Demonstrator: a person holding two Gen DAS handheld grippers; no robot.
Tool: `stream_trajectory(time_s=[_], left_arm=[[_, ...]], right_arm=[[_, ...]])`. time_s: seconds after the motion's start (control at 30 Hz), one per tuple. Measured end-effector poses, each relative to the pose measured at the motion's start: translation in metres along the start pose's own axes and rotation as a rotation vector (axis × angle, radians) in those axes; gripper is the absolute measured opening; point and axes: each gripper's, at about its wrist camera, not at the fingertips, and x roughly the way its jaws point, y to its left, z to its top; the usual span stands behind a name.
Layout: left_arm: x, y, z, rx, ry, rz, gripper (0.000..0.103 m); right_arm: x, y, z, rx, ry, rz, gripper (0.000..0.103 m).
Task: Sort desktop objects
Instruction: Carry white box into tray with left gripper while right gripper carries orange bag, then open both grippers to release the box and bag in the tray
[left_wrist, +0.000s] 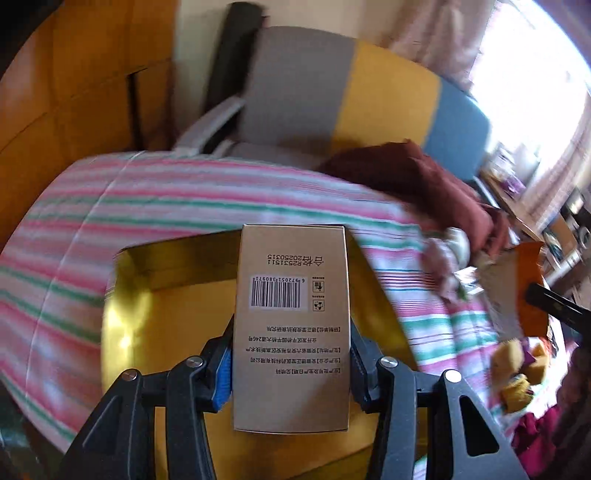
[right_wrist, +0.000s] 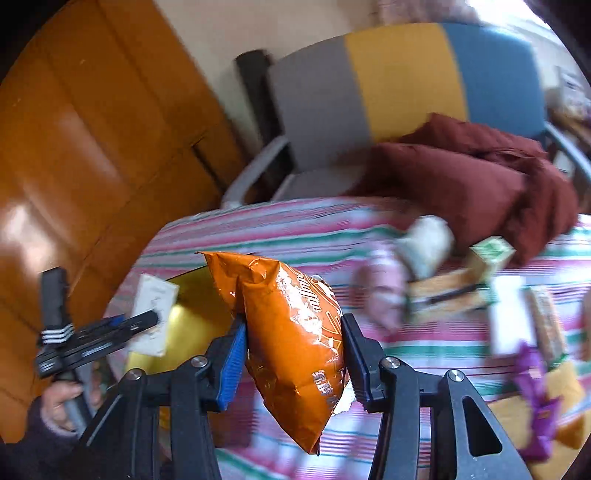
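Observation:
My left gripper (left_wrist: 291, 362) is shut on a beige cardboard box (left_wrist: 291, 325) with a barcode and holds it above an open yellow box (left_wrist: 184, 321) on the striped tablecloth. My right gripper (right_wrist: 293, 354) is shut on an orange snack bag (right_wrist: 295, 332) and holds it above the table. In the right wrist view the left gripper (right_wrist: 147, 321) with its beige box (right_wrist: 153, 314) hangs over the yellow box (right_wrist: 192, 321) at the left. In the left wrist view the orange bag (left_wrist: 528, 288) shows at the right.
A striped tablecloth (left_wrist: 184, 192) covers the table. A dark red cloth (right_wrist: 472, 173) lies at the far edge before a grey, yellow and blue chair (right_wrist: 406, 81). Small boxes (right_wrist: 491, 254), a purple packet (right_wrist: 535, 387) and yellow items (left_wrist: 521, 369) lie at the right. A wooden door (right_wrist: 92, 147) stands left.

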Motion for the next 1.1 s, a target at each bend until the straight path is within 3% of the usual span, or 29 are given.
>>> stream_trajectory(time_s=[0.13, 0.3, 0.6, 0.73, 0.77, 0.83, 1.1], left_arm=[[0.016, 0.035, -0.006, -0.041, 0.032, 0.048, 0.05], [0.034, 0.066, -0.005, -0.106, 0.047, 0.075, 0.05], [0.057, 0.09, 0.009, -0.172, 0.036, 0.105, 0.051], [0.055, 0.097, 0.006, -0.21, 0.022, 0.098, 0.055], [0.053, 0.1, 0.003, -0.218, 0.022, 0.093, 0.056], [0.049, 0.105, -0.002, -0.244, 0.016, 0.083, 0.057], [0.007, 0.115, -0.024, -0.284, -0.081, 0.103, 0.057]], right_arm=[[0.039, 0.053, 0.001, -0.018, 0.07, 0.087, 0.049], [0.094, 0.095, 0.006, 0.014, 0.148, 0.11, 0.049], [0.187, 0.121, 0.02, 0.135, 0.243, 0.05, 0.05], [0.217, 0.116, 0.022, 0.294, 0.287, 0.144, 0.059], [0.222, 0.116, 0.021, 0.325, 0.294, 0.176, 0.067], [0.226, 0.12, 0.021, 0.355, 0.297, 0.211, 0.072], [0.203, 0.126, 0.008, 0.283, 0.293, 0.23, 0.078]])
